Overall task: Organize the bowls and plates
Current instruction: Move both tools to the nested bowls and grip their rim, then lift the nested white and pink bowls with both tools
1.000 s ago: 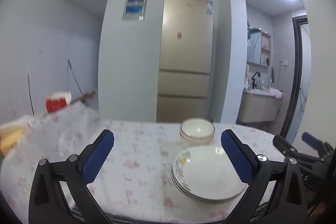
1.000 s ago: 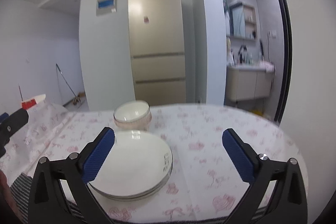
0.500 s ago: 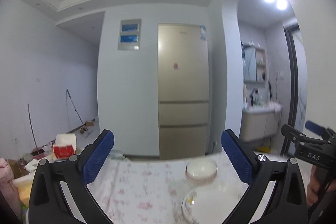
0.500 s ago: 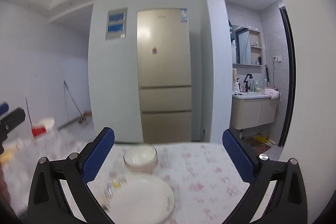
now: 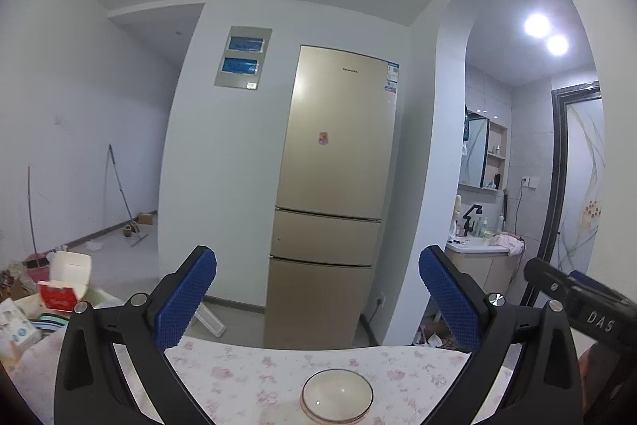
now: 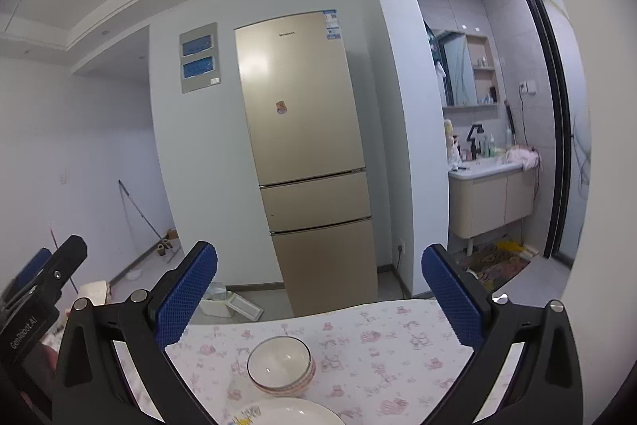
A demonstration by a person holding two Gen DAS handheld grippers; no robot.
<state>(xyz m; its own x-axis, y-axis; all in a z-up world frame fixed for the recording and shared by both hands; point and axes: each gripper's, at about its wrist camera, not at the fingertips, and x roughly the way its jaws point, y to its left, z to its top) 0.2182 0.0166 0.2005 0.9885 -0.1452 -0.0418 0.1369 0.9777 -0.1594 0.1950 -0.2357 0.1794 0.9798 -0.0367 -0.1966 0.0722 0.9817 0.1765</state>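
A stack of white bowls (image 5: 337, 400) (image 6: 281, 366) sits on the floral-clothed table (image 5: 247, 377) (image 6: 382, 341). Just in front of it, only the far rim of the white plate stack (image 6: 278, 413) shows at the bottom of the right wrist view. My left gripper (image 5: 317, 299) is open, raised well above the table, with nothing between its blue pads. My right gripper (image 6: 319, 296) is likewise open and empty, held high over the table. Each gripper's body appears at the edge of the other's view.
A gold fridge (image 5: 334, 194) stands against the wall beyond the table. A washbasin cabinet (image 6: 493, 202) is at the right through an archway. A red and white box (image 5: 63, 281) and clutter lie at the left. A hand holds the handle at lower right (image 5: 597, 373).
Both grippers have lifted and tilted upward away from the table, so the plates and bowls slid toward the bottom of both views. Both stayed open and empty.
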